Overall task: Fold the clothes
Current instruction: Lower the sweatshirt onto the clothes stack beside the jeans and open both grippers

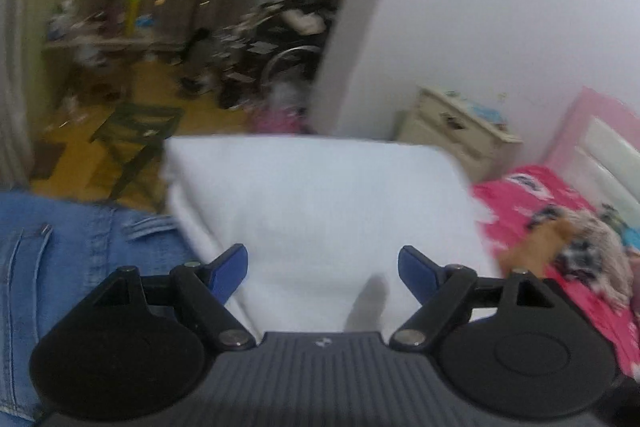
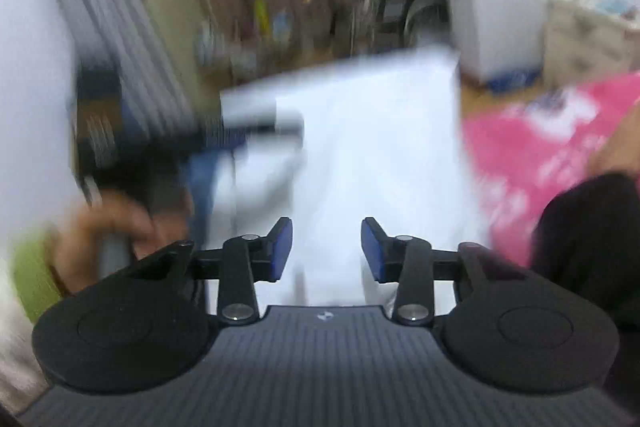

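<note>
Your left claw (image 1: 322, 269) hung over a white folded cloth (image 1: 320, 203), its blue pads spread wide apart with nothing between them. Your right claw (image 2: 326, 250) hovered over the same white cloth (image 2: 372, 155), its pads closer together but still parted, gripping nothing. The cloth lay flat on a bed, beside a pair of blue jeans (image 1: 64, 267) and next to a pink printed bedsheet (image 1: 532, 211). The risk from here, as a judgement: the cloth looked stacked in several layers, so a claw closing on the near edge could catch only the top layer and drag the fold open; the heavy blur in the right wrist view suggested fast movement, which would make a clean pinch harder. Only the left wrist view showed the jeans clearly, a small crumpled heap of clothing (image 1: 576, 247) on the sheet, and a cream bedside cabinet (image 1: 456, 131). Only the right wrist view showed your hand (image 2: 108, 239) on the other claw's handle and a dark sleeve (image 2: 592, 247).
</note>
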{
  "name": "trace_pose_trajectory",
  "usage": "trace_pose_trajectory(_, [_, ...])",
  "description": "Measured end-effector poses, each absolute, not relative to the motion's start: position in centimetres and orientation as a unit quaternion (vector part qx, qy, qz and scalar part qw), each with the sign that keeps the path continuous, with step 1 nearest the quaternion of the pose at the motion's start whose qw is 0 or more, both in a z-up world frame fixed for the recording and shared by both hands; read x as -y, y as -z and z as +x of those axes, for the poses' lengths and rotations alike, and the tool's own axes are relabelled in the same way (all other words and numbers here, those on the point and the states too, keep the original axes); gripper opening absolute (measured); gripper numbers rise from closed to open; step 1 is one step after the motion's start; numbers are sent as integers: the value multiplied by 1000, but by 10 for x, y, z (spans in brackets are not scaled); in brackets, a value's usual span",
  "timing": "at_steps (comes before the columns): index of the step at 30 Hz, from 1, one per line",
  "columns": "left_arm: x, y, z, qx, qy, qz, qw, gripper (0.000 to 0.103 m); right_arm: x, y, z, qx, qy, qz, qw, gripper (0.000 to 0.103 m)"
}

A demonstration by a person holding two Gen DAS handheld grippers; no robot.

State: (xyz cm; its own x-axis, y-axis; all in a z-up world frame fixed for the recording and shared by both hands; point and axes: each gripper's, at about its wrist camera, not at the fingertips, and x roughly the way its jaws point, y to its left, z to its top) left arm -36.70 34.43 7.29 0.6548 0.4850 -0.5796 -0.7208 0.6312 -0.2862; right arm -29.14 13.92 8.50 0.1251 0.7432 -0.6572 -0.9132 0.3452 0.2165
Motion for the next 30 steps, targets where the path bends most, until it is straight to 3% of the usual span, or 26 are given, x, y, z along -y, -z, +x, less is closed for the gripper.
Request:
trace_pose_trajectory(3, [-340, -75, -367, -238, -343, -234, 878, 80, -151, -55, -291, -364, -552, -164, 732, 34])
trace_pose_trajectory(11, [-368, -99, -371, -166, -395, -250, 868, 83, -141, -121, -244, -291, -546, -145, 772, 33])
trace_pose_trajectory(18, [-405, -62, -358, -198, -412, -297, 838, 89, -170, -58, -176, -399, -514, -114, 750, 25])
trace_pose_trajectory(25, [-406, -62, -357, -195, -416, -292, 839, 90, -229, -125, -125, -318, -561, -32, 764, 23])
trace_pose_trajectory(28, [-406, -62, -354, -195, -415, -289, 840, 91, -280, -101, -85, -346, -566, -14, 748, 23])
trace_pose_trajectory(30, [-407, -61, -351, -199, -414, -287, 841, 92, -305, -73, -60, -380, -536, -18, 754, 16])
